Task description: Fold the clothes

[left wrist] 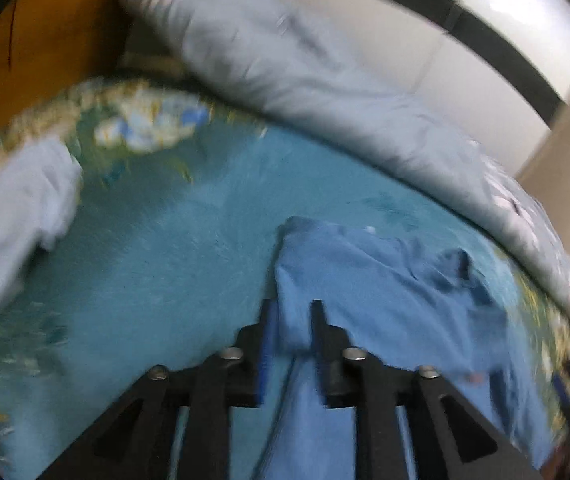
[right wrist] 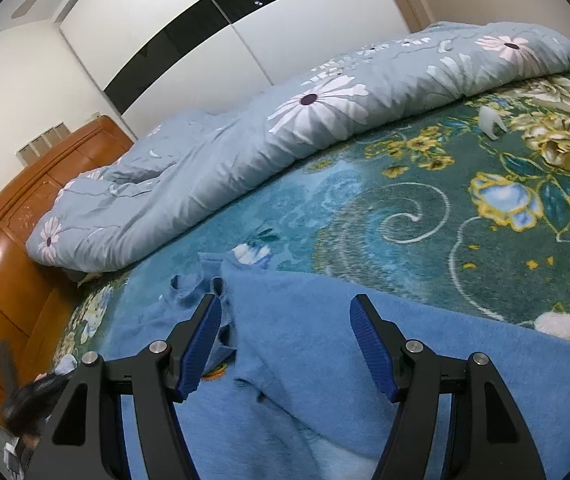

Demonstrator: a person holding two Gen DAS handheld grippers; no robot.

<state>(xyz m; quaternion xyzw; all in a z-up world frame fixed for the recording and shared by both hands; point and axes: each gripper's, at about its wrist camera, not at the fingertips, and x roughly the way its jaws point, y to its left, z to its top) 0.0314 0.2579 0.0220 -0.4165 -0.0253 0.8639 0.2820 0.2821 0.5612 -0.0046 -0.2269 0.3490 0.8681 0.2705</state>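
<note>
A blue garment (left wrist: 397,304) lies crumpled on the teal floral blanket (left wrist: 173,248) of a bed. The left wrist view is blurred. My left gripper (left wrist: 292,316) hovers at the garment's left edge with its fingers a little apart; blue cloth shows in the gap, and no pinch is visible. In the right wrist view the same blue garment (right wrist: 325,360) spreads beneath my right gripper (right wrist: 285,304), which stands wide open above it with nothing between its blue pads (right wrist: 369,344). A small orange emblem (right wrist: 215,372) shows by the left pad.
A pale blue flowered duvet (right wrist: 285,120) is bunched along the bed's far side, against a wooden headboard (right wrist: 9,240). A pale garment (left wrist: 17,220) lies at the left. A small white plastic object (right wrist: 491,122) rests on the blanket (right wrist: 405,208). A white wardrobe (right wrist: 205,40) stands behind.
</note>
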